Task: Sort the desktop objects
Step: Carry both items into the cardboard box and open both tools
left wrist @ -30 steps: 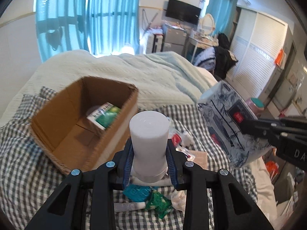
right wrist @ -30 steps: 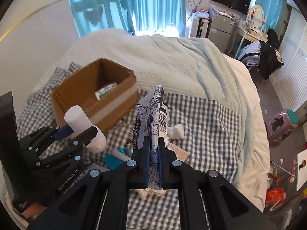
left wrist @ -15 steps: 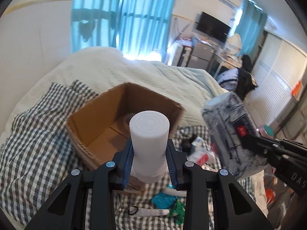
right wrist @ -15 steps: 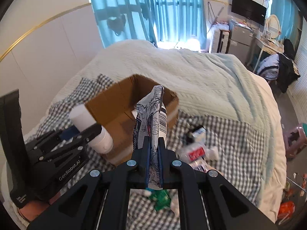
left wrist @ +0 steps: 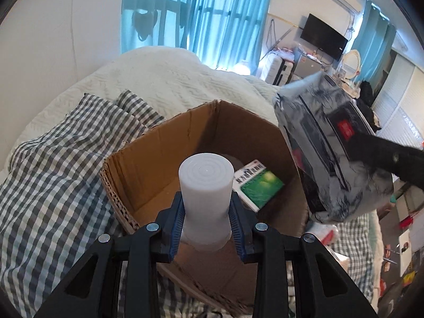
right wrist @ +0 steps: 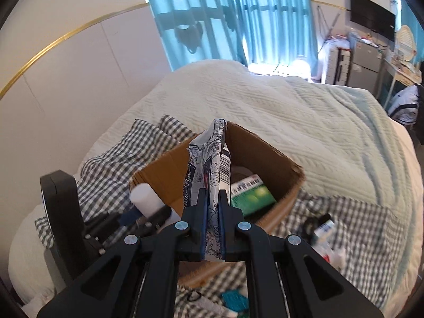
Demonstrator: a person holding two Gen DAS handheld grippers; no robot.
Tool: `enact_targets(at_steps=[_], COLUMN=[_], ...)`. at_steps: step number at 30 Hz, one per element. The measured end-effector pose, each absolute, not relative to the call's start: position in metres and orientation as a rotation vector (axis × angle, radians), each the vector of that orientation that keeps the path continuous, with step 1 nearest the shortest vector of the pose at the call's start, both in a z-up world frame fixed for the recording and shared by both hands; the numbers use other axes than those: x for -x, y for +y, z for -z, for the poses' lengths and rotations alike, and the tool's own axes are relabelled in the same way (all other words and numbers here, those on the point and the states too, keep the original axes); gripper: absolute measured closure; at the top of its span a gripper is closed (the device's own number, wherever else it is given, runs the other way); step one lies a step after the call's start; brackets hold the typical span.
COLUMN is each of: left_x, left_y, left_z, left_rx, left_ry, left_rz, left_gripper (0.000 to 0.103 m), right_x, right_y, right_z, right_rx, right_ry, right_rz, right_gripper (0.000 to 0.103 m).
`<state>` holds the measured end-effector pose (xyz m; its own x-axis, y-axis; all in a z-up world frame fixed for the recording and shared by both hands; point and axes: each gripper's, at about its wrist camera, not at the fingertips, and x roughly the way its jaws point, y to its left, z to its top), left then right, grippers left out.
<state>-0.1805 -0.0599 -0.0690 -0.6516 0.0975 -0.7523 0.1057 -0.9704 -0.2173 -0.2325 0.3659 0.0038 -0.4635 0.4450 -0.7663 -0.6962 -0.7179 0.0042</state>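
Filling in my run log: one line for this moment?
left gripper: shut on white bottle | right gripper: shut on tissue pack | both over cardboard box | green box inside

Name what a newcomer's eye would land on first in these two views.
The white cylindrical bottle clamped in the left gripper, held over the open cardboard box. Beside it, the right gripper pinches a floral-printed tissue pack above the same box, where a green-and-white carton lies.

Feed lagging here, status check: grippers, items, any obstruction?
Left gripper shut on white bottle. Right gripper shut on tissue pack. Both over cardboard box; nothing blocking.
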Motion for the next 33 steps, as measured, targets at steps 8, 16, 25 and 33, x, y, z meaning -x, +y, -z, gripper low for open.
enact_targets(at_steps=[8, 16, 25, 33], left_x=[0.197, 0.194, 0.165, 0.124], left_y=[-0.072, -0.068, -0.046, 0.011], left_z=[0.086, 0.087, 0.055, 0.039], left_rx=[-1.309, -1.281, -1.226, -1.208], left_ry=[0.402, 0.393, 0.323, 0.296], left_rz=[2.798, 2.799, 2.841, 2.983], left_gripper=[0.070, 0.052, 0.030, 0.030], right_x=[0.245, 0.233, 0.192, 0.091], right_y=[0.388, 0.400, 0.384, 0.355], right_z=[0.029, 0.027, -0.001, 0.005], right_rx=[1.053, 0.991, 0.951, 0.955], right_ry=[0.478, 0.522, 0.492, 0.358], right_rz=[-2.170, -2.124, -2.065, -1.880], right_gripper=[0.097, 0.068, 0.063, 0.058])
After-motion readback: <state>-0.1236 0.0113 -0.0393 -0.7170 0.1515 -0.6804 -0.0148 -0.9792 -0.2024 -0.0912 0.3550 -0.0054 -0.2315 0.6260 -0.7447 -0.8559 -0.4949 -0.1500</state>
